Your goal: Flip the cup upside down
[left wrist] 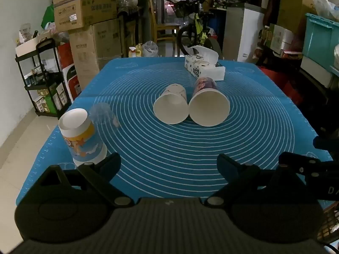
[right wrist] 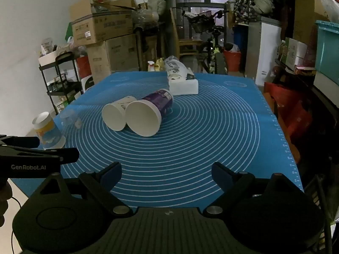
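Two paper cups lie on their sides at the centre of the frame, mouths toward the camera, touching: a white cup [left wrist: 171, 103] and a purple-printed cup [left wrist: 208, 103]; both rest on a blue mat [left wrist: 169, 148]; at lower left an orange-and-blue cup [left wrist: 82, 137] already stands upside down, with a clear cup [left wrist: 101, 114] just behind it; a tissue pack [left wrist: 204, 65] sits behind the lying pair; left gripper [left wrist: 168, 165] and right gripper [right wrist: 166, 174] hover spread wide, empty; judging by this, two cups remain to flip.

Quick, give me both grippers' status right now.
Left gripper: open, holding nothing.
Right gripper: open, holding nothing.
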Available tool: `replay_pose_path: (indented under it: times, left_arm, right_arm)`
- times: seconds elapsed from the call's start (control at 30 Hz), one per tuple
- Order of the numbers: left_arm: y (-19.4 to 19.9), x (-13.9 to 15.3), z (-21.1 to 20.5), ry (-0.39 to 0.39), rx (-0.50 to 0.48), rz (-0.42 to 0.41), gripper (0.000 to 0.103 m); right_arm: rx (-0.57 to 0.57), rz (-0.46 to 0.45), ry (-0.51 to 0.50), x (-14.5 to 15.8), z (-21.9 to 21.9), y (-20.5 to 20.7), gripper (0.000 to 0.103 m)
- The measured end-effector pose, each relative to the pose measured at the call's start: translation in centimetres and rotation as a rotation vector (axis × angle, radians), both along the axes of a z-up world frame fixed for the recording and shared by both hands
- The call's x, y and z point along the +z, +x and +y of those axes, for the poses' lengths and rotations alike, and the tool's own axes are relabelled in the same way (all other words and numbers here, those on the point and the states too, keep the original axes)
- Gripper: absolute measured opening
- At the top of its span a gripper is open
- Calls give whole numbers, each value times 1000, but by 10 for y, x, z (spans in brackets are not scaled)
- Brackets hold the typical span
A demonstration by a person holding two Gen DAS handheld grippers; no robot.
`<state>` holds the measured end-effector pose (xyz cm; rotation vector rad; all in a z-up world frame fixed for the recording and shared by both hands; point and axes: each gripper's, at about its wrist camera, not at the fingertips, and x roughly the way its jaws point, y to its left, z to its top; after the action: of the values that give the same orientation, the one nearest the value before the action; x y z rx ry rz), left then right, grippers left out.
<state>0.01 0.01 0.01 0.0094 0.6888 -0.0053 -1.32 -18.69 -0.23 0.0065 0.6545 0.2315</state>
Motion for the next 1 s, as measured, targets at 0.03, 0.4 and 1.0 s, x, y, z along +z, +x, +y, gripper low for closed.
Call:
replay_pose_path:
  times: [0.03,0.4,1.0]
  left_arm:
    - [0,0,0,2,0,0,96]
    - [1,-4,-4,3,1,4,96]
    - [4,-2,-1,7,-2,7,96]
  right_arm:
    - [0,-1,-2,0,0,0,92]
    - [1,5,-4,0,0,1,92]
    - [1,12,-8,-2,1,1,92]
